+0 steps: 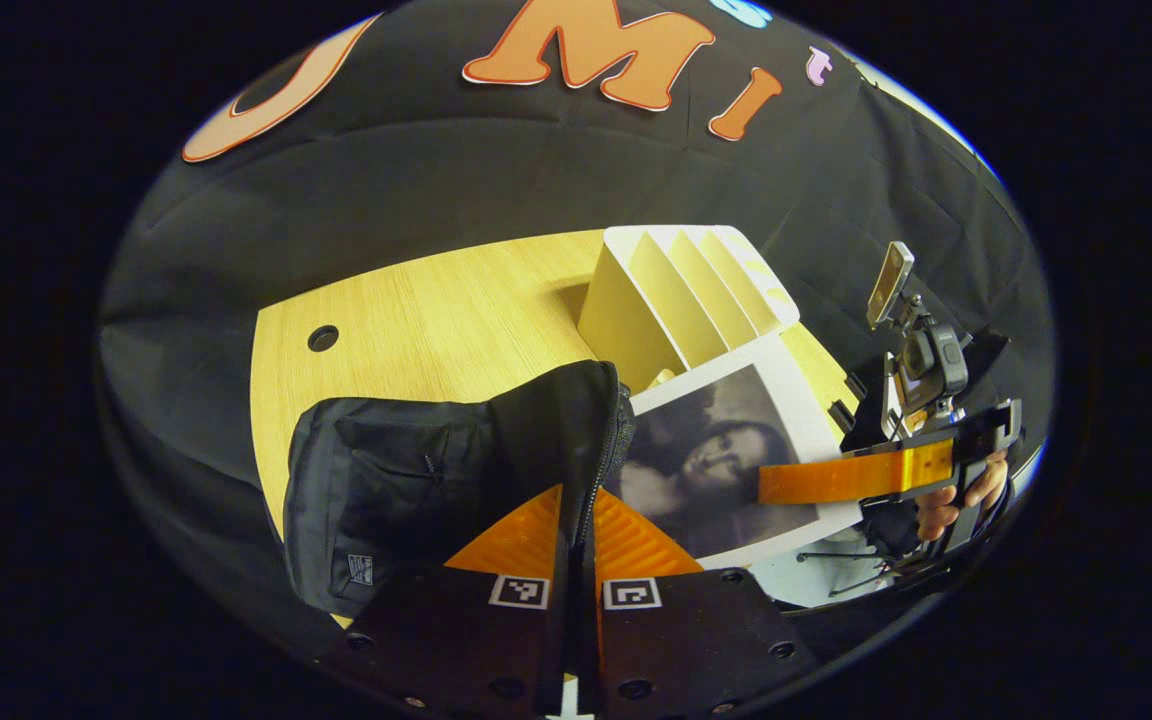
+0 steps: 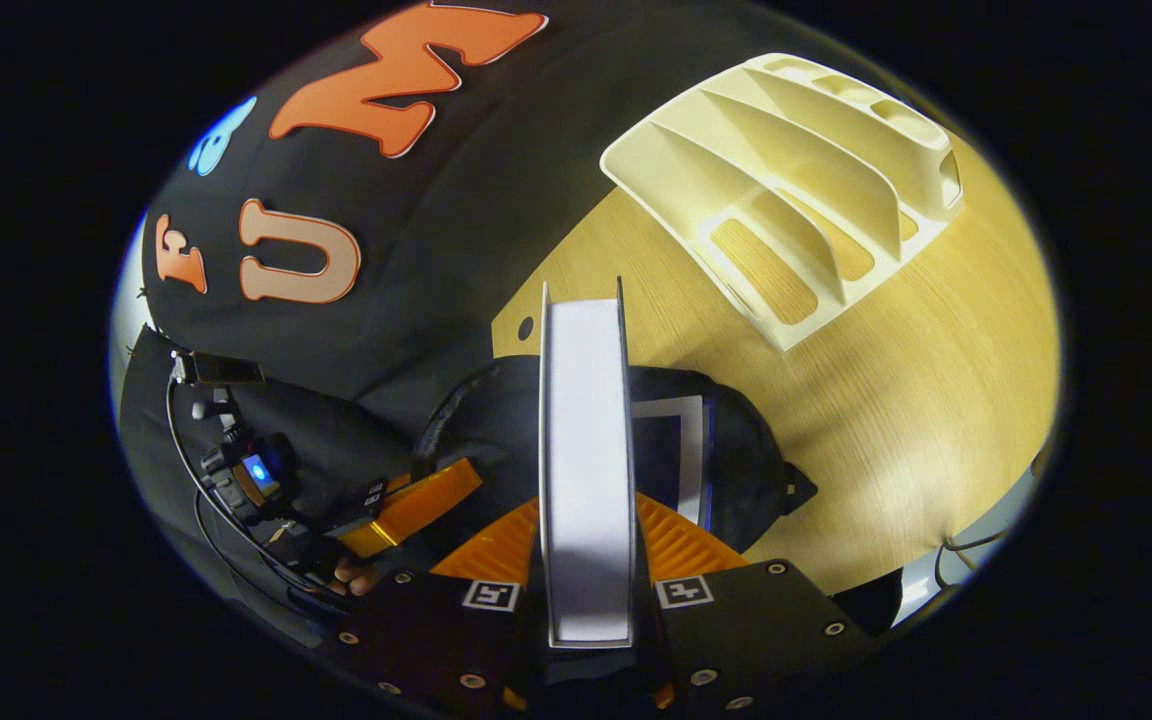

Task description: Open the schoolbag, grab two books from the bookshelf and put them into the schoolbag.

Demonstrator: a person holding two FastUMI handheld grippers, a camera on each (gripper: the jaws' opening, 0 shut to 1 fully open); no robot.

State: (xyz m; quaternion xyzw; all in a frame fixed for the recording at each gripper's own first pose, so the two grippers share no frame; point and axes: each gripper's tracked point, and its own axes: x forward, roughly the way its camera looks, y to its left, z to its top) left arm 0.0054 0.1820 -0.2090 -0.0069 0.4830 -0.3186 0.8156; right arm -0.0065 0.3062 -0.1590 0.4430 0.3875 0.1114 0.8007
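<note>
The black schoolbag [image 1: 406, 480] lies on the wooden table [image 1: 436, 320]. My left gripper [image 1: 576, 500] is shut on the zipped edge of its opening and holds that flap up. My right gripper [image 2: 586, 520] is shut on a book [image 2: 586, 440], seen edge-on, white pages toward the camera, right above the bag's mouth [image 2: 736, 470]. In the left gripper view that book [image 1: 716, 460] shows a black-and-white photo cover, with the right gripper [image 1: 781, 482] clamped on its side. Another white-bordered book [image 2: 681, 440] sits inside the bag. The white bookshelf [image 2: 786, 190] has bare slots.
The bookshelf [image 1: 686, 290] stands just behind the bag, close to the held book. A round cable hole [image 1: 323, 337] is in the table's far left. A hand [image 1: 956, 500] holds the right gripper; the left gripper [image 2: 426, 500] shows beside the bag.
</note>
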